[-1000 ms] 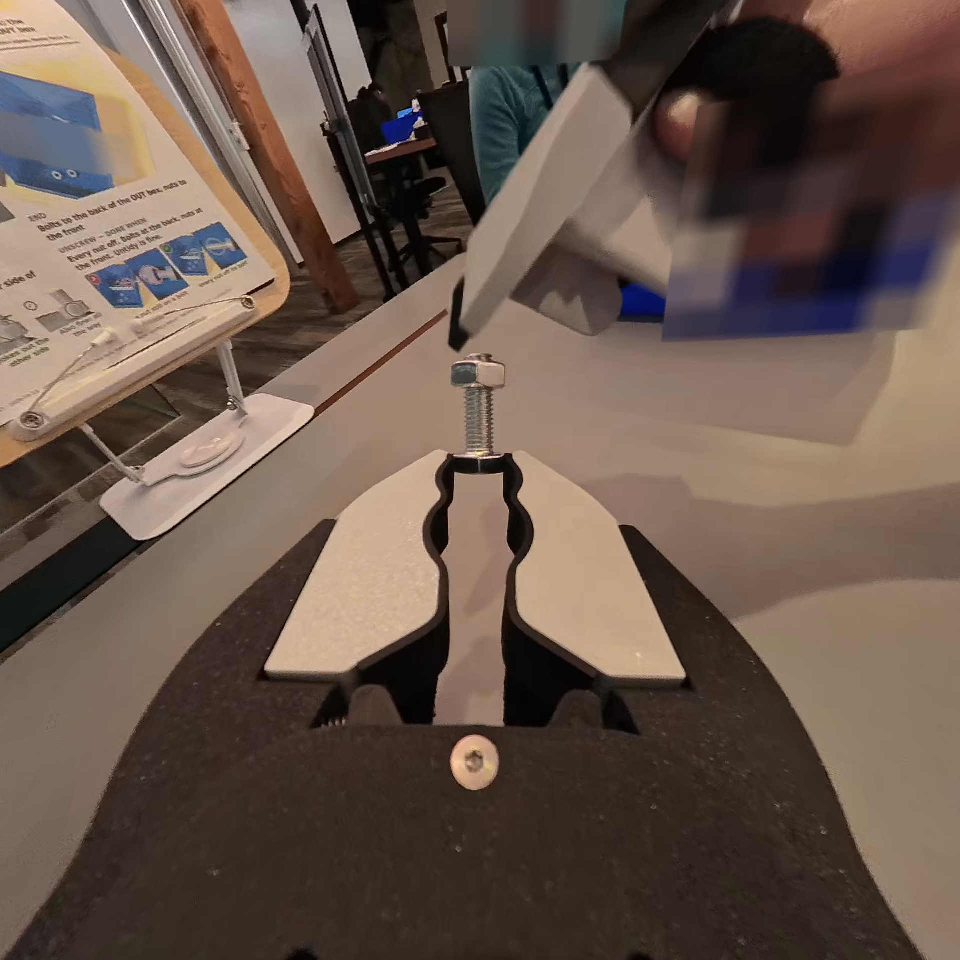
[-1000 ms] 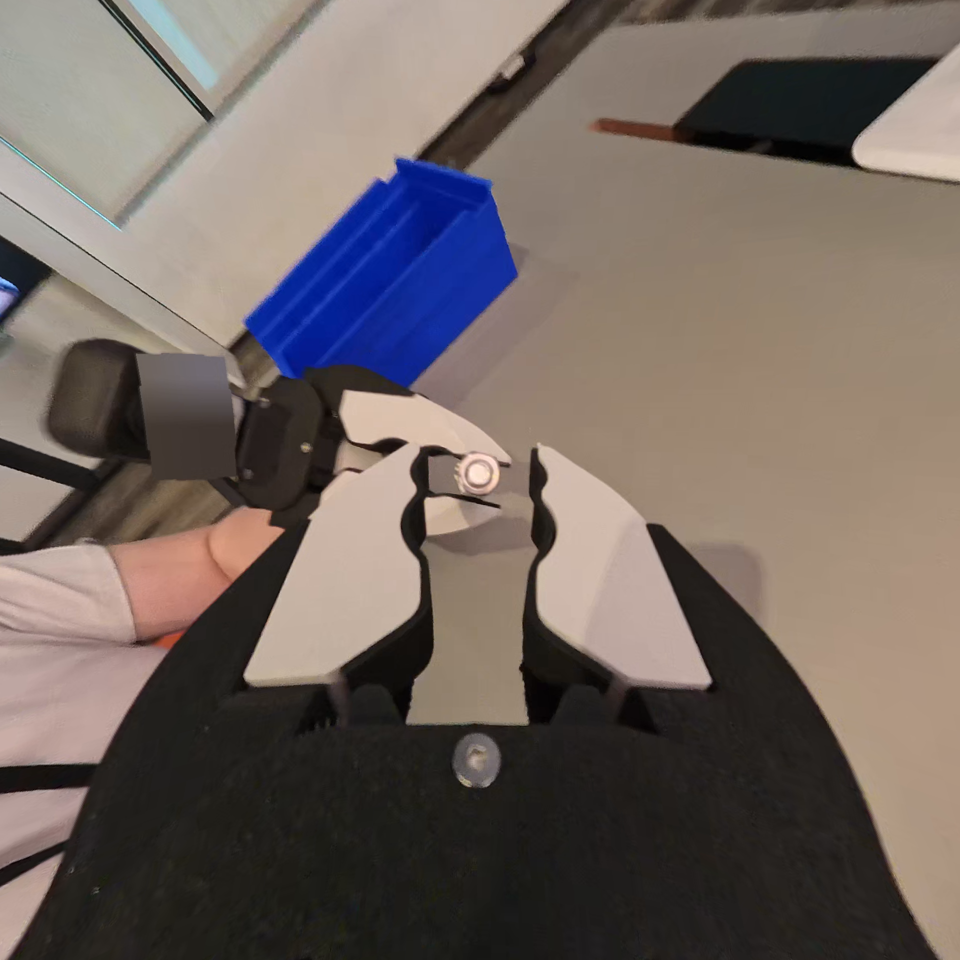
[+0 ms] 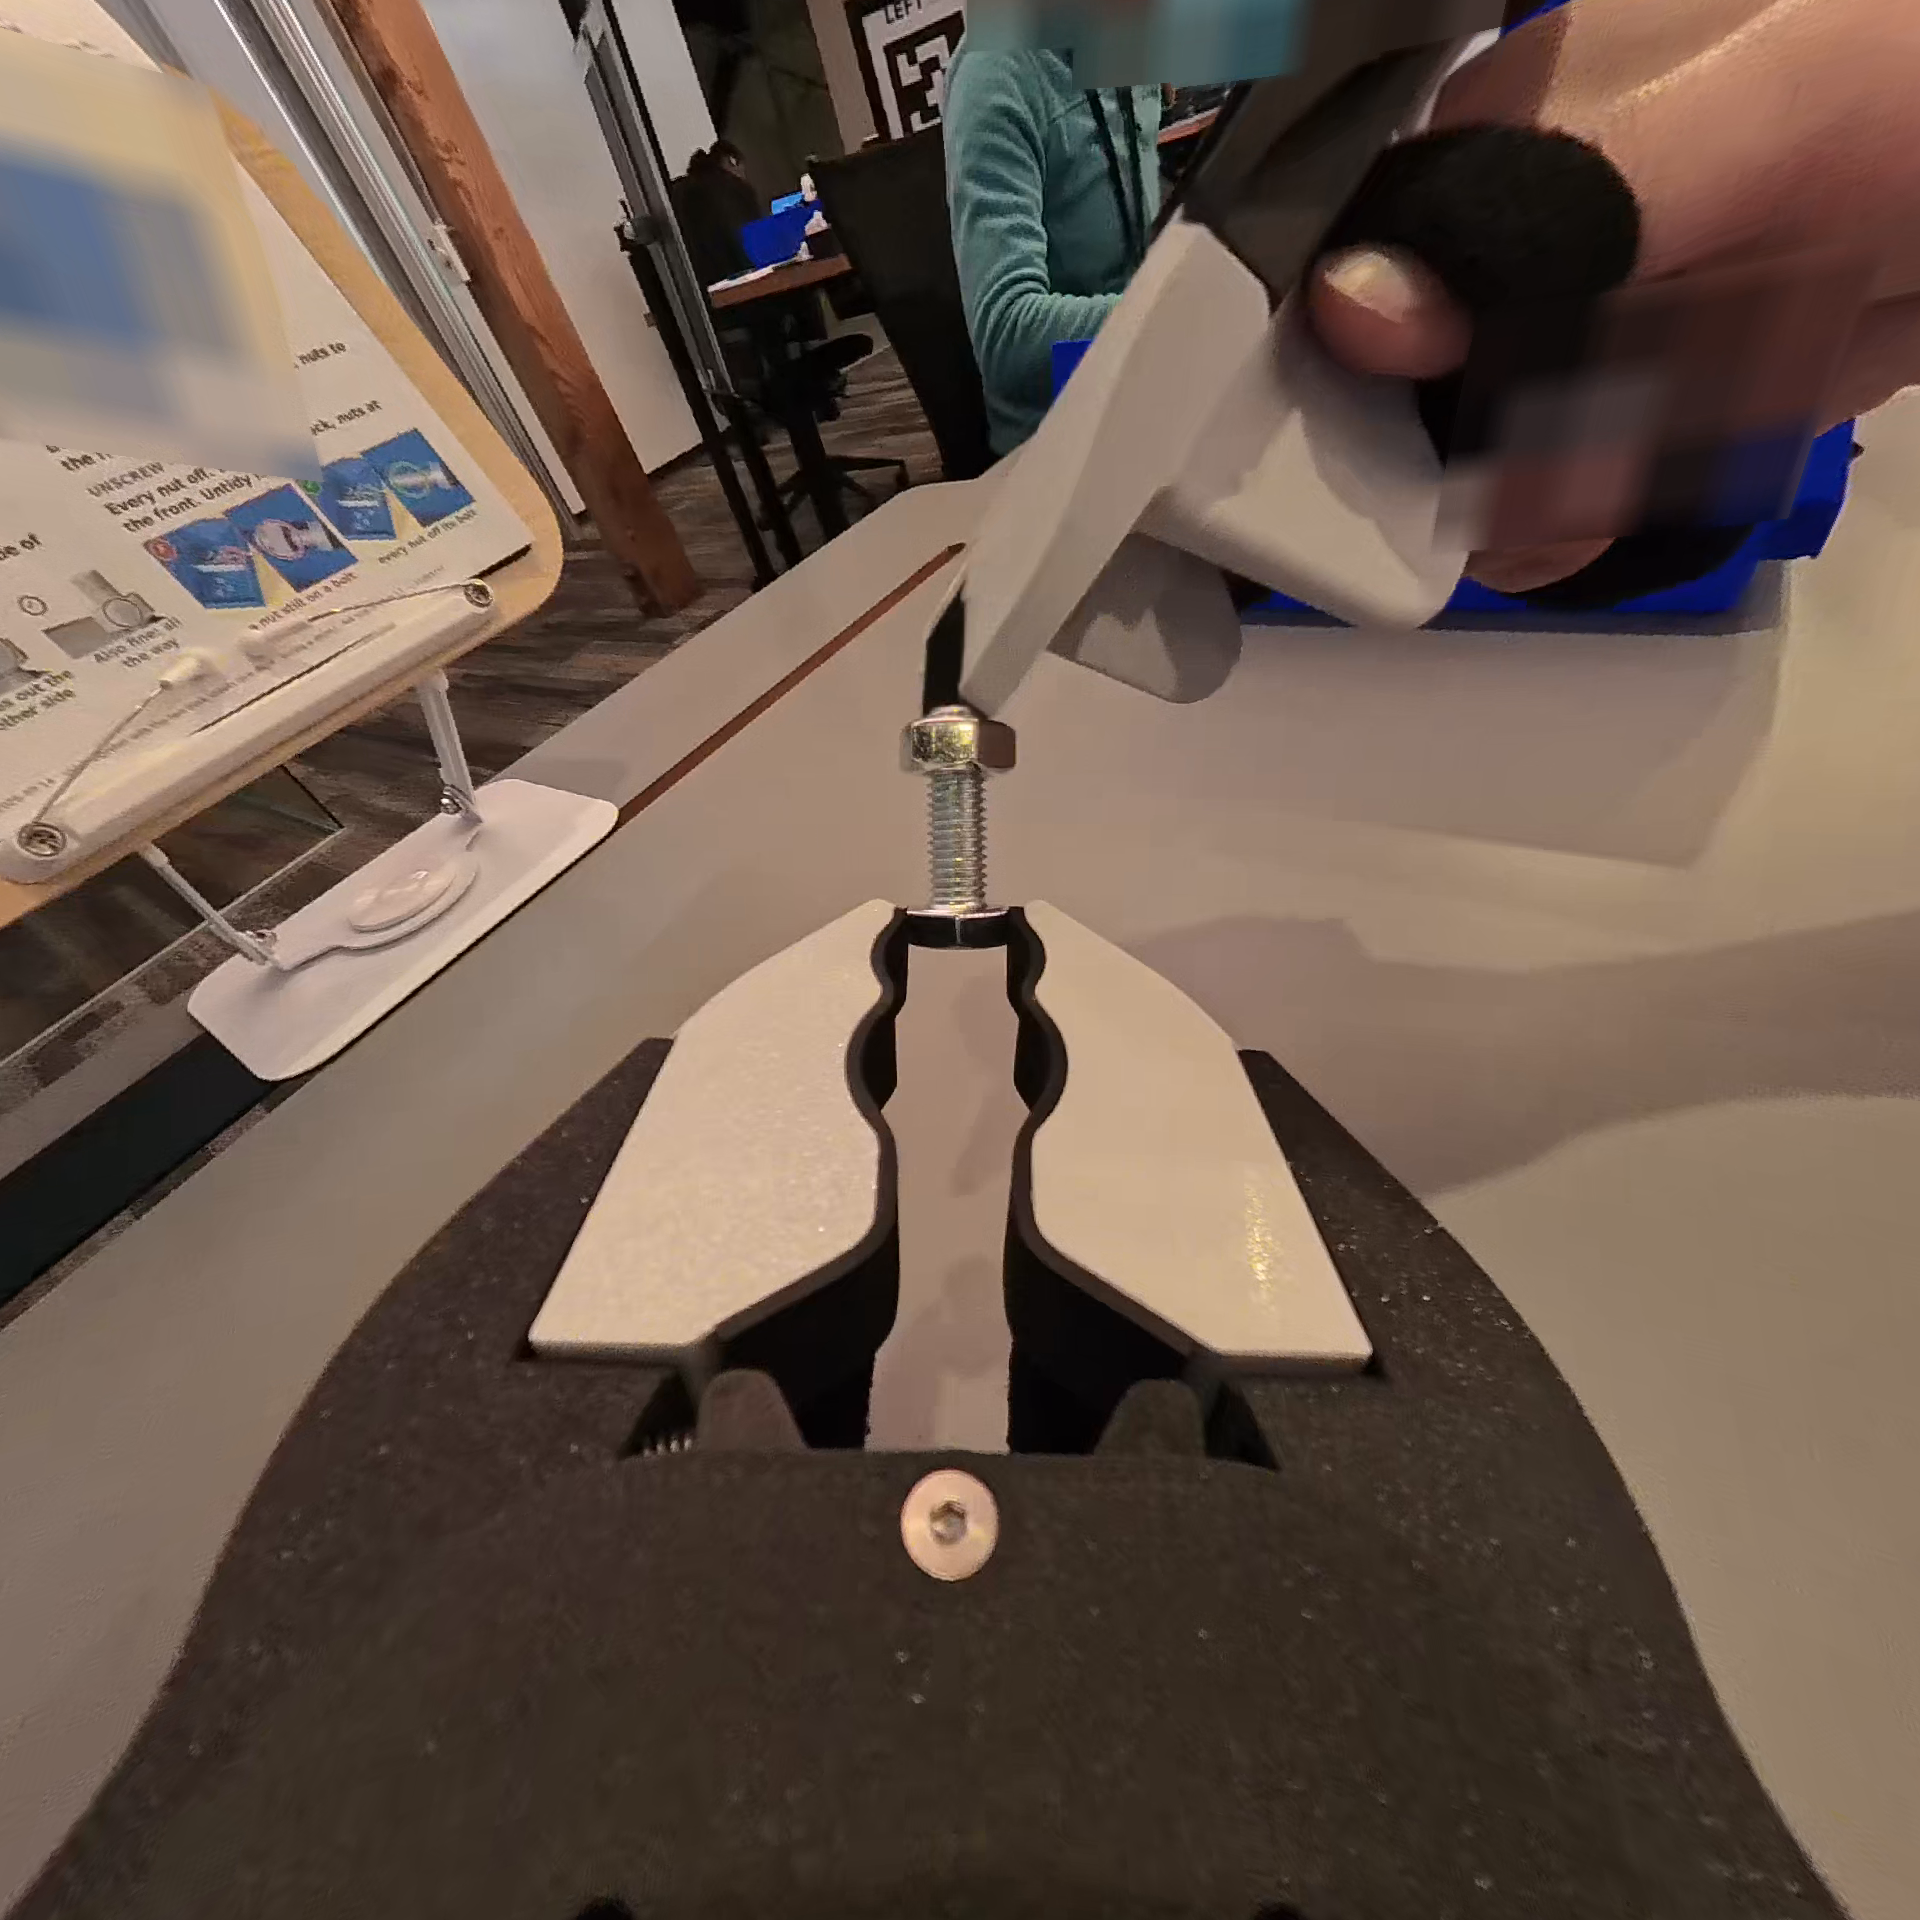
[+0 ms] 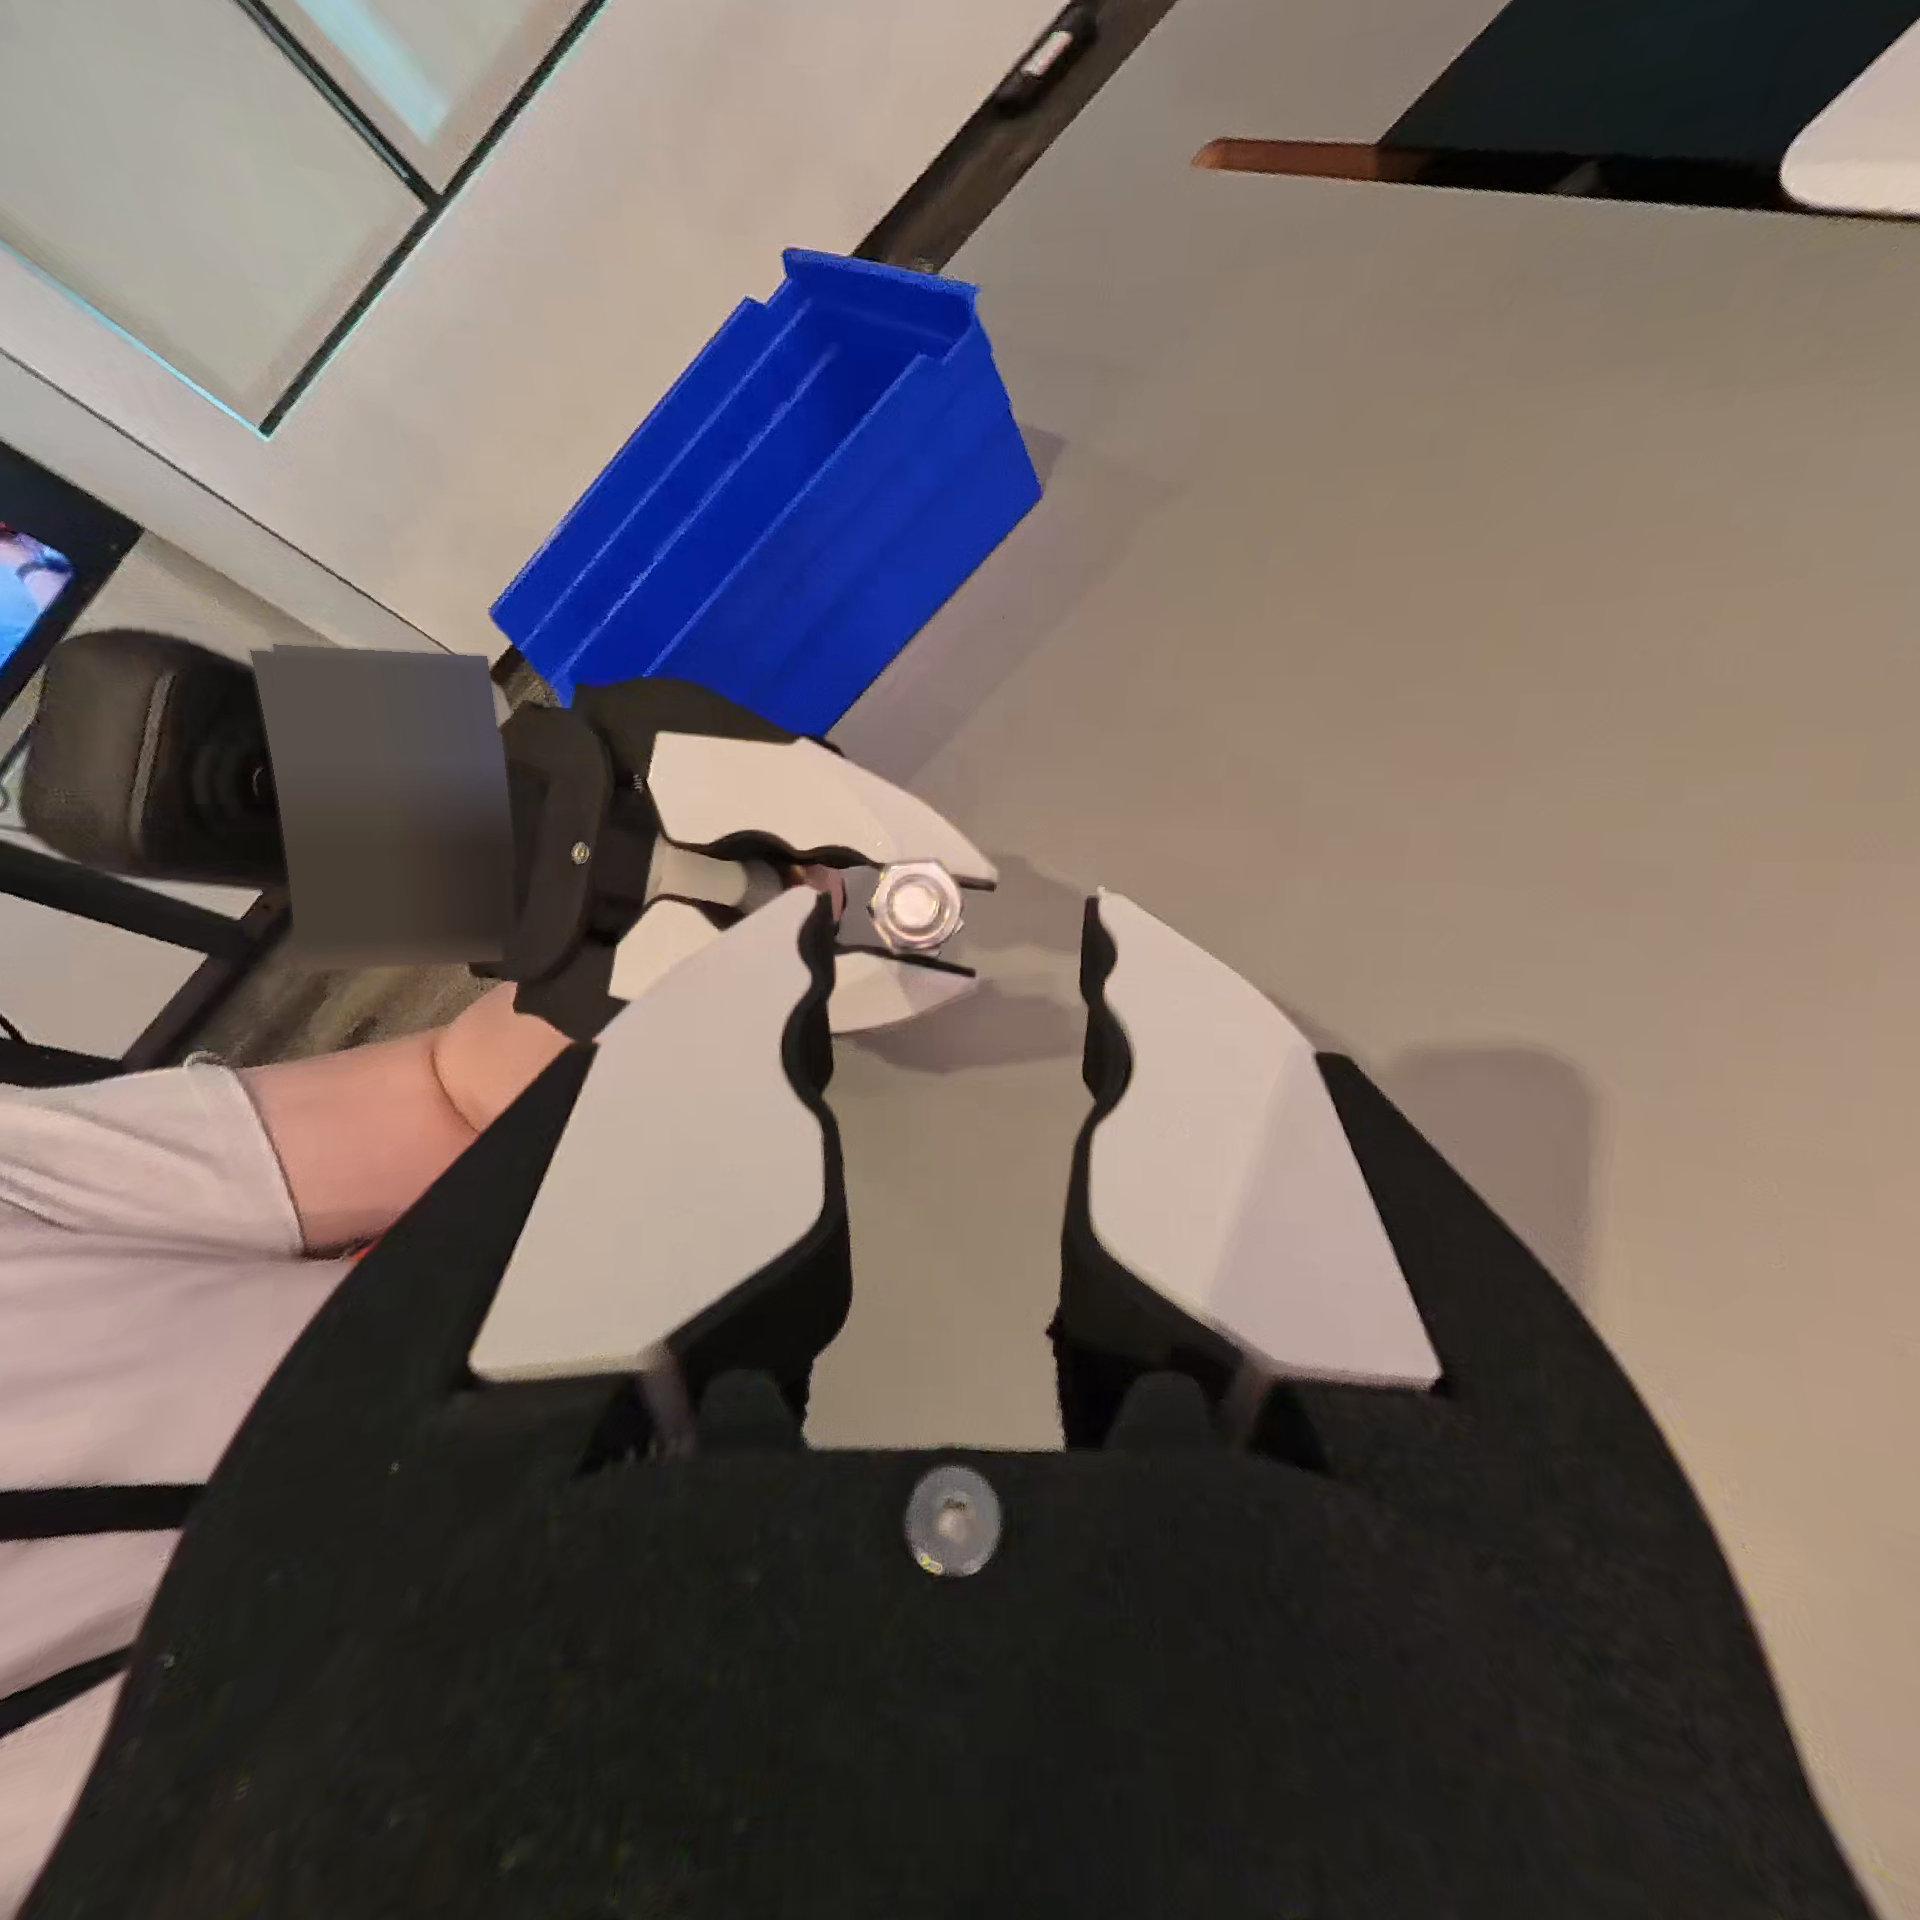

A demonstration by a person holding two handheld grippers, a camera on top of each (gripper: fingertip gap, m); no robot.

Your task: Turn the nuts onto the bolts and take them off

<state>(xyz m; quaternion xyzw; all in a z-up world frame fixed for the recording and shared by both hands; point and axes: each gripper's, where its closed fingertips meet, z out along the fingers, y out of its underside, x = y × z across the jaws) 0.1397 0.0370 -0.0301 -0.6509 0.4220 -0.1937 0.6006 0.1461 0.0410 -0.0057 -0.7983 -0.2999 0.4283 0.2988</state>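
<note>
My left gripper (image 3: 956,925) pinches the bolt (image 3: 957,852) upright by its head, nut (image 3: 943,744) at its tip. My right gripper (image 4: 956,914), jaws spread, hovers over it. Printed instruction board (image 3: 260,582) stands left.

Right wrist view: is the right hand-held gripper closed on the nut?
No: the right hand-held gripper stands open, its fingers spread wide on either side of the nut, neither visibly pressing it.

An office: desks (image 3: 774,281), an office chair (image 3: 831,364), glass partitions (image 4: 208,187).
</note>
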